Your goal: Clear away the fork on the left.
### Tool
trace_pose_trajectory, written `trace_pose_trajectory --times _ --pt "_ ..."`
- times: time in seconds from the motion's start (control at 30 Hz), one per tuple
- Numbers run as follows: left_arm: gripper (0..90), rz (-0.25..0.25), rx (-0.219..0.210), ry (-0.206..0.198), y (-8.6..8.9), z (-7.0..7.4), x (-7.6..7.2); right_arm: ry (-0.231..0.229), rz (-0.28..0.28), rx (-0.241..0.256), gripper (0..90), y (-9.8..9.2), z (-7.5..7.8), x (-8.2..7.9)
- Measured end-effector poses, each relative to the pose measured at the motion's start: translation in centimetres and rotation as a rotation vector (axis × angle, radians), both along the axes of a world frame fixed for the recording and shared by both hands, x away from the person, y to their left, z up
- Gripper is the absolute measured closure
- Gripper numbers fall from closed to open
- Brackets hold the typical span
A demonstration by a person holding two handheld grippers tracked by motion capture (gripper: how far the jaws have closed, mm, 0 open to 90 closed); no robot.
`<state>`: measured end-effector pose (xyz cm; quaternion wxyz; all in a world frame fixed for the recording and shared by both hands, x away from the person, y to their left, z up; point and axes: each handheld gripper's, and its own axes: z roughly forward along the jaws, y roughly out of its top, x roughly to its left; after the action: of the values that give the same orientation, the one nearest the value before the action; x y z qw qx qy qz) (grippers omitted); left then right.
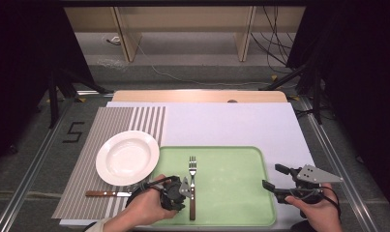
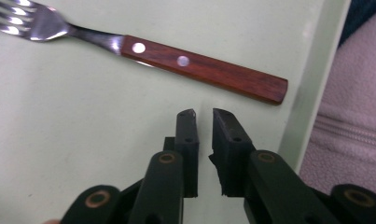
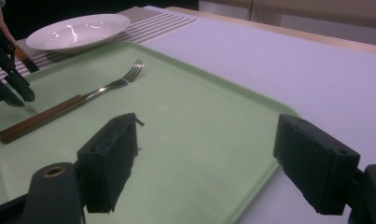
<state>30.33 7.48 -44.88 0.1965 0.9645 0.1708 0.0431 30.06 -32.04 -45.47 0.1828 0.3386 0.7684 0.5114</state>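
From above: one green tray (image 1: 231, 212), one fork (image 1: 192, 186) lying on it, one white plate (image 1: 127, 157) and one knife (image 1: 108, 194) on the striped mat (image 1: 93, 145). Left gripper (image 1: 182, 189) sits just beside the fork handle; right gripper (image 1: 275, 180) waits at the tray's right edge.

Left gripper view: jaws nearly pressed together, empty, fork just ahead.

Right gripper view: jaws spread wide over the tray.

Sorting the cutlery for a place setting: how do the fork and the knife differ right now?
The fork lies on the green tray; the knife lies on the striped mat below the plate. The fork points away from the person; the knife lies crosswise. The left gripper sits beside the fork, not the knife. Both have brown wooden handles.
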Motion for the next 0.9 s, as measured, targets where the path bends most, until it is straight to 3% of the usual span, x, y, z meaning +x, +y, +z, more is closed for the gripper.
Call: trace_pose_trajectory --times 0.13,0.27,0.47,0.57,0.73,0.9 --pt "70.3 0.046 -0.036 -0.049 1.1 0.4 0.5 0.001 0.0 0.0 22.7 0.0 0.0 0.0" --pt "56.6 0.061 -0.077 -0.147 2.1 0.6 0.9 0.0 0.0 0.0 22.7 0.0 0.0 0.0" --pt "42.6 0.121 -0.161 -0.181 3.1 0.9 1.2 0.0 -0.001 0.001 22.7 0.0 0.0 0.0" --pt "31.2 0.159 -0.222 -0.199 3.6 0.9 1.4 0.0 -0.001 0.001 22.7 0.0 0.0 0.0" --pt "18.4 0.186 -0.264 -0.259 4.3 1.2 1.7 0.0 -0.001 0.001 22.6 0.0 0.0 0.0" --pt "9.9 0.218 -0.301 -0.29 4.8 1.4 1.6 0.0 -0.003 0.005 22.6 0.0 0.0 0.0"
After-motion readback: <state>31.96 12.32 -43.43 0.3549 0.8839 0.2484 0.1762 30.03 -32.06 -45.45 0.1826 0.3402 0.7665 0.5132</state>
